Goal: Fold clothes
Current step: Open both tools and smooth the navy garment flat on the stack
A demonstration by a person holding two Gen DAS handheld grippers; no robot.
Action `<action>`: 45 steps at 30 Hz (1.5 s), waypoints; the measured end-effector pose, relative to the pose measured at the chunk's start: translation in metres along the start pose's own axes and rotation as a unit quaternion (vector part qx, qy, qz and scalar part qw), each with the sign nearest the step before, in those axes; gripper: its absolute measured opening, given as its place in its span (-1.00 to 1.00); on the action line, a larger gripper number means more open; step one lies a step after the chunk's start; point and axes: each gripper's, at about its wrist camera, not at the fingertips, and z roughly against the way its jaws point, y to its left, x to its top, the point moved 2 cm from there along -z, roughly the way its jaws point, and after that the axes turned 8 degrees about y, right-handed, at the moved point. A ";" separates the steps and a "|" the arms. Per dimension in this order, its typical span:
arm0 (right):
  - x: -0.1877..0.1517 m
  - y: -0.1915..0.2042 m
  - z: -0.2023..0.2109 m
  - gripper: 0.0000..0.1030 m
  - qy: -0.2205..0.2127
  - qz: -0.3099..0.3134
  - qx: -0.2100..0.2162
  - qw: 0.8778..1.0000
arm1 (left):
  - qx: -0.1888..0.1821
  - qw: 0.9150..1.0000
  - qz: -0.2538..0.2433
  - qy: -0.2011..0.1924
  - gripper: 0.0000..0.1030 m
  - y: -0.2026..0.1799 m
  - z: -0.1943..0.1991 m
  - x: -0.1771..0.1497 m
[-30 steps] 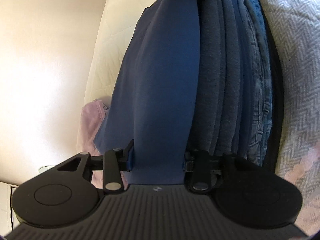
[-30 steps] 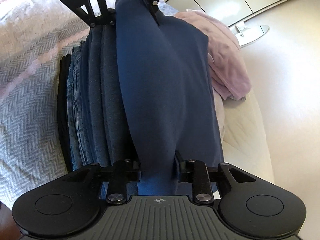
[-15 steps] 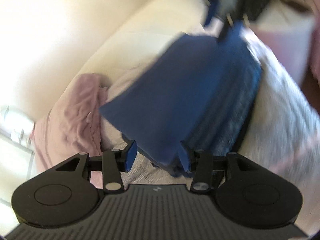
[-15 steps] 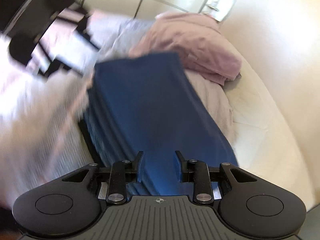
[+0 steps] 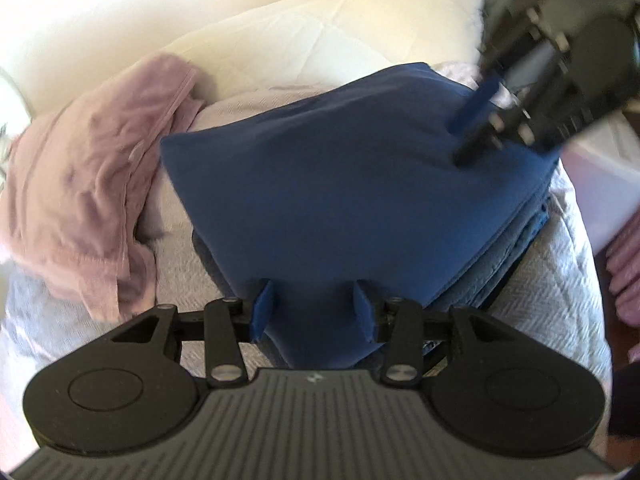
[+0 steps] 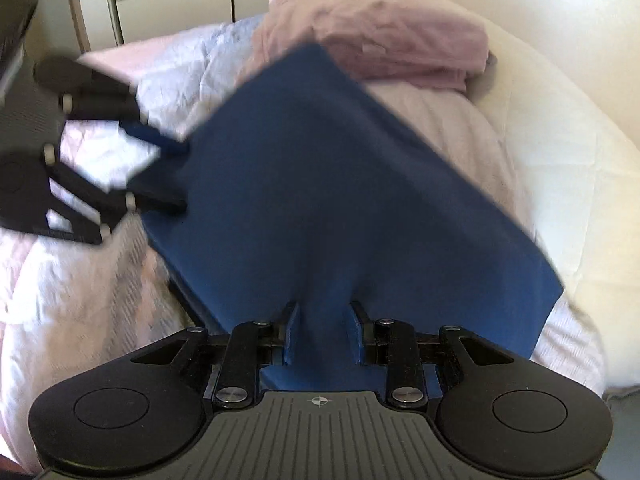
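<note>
Garment: blue garment (image 5: 340,184), folded flat, is lying across the top of the stack (image 5: 500,264) of folded dark clothes, its near edge lifting off the stack.
Left gripper: left gripper (image 5: 313,312) is gripping the garment's edge on the near side of the stack; the fingers are standing partly apart with thick folded cloth filling the gap between them.
Right gripper: right gripper (image 6: 322,328) is pinching the opposite edge, above the far side of the stack; cloth is bunching into a narrow neck between its fingers.
Surroundings: pink garment (image 5: 92,184) is lying crumpled just beside the stack; herringbone blanket (image 5: 560,280) is lying under the stack.
Handling, judged: cloth is looking soft, light and limp, sagging wherever it is unsupported. Nothing fragile. Layers are likely sliding over one another, so a fold is coming undone easily if only the top layer is taken.
Hold, judged: taking all layers at once, close to two corners of one edge, and keeping the span taut between both hands.
Risk, judged: the stack's top layers are possibly getting dragged along with the garment.
</note>
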 end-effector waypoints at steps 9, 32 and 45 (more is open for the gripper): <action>0.162 0.004 -0.031 -0.42 -0.067 0.126 0.071 0.987 | 0.028 0.998 0.052 0.012 -0.25 0.001 0.005 -0.015; 0.120 -0.028 -0.042 -0.42 -0.031 0.065 0.109 0.991 | -0.001 0.993 0.114 0.026 -0.28 0.033 -0.006 -0.013; -0.009 -0.018 -0.013 -0.14 -0.015 -0.085 0.047 0.995 | -0.010 0.996 0.075 0.039 -0.02 0.035 0.009 -0.001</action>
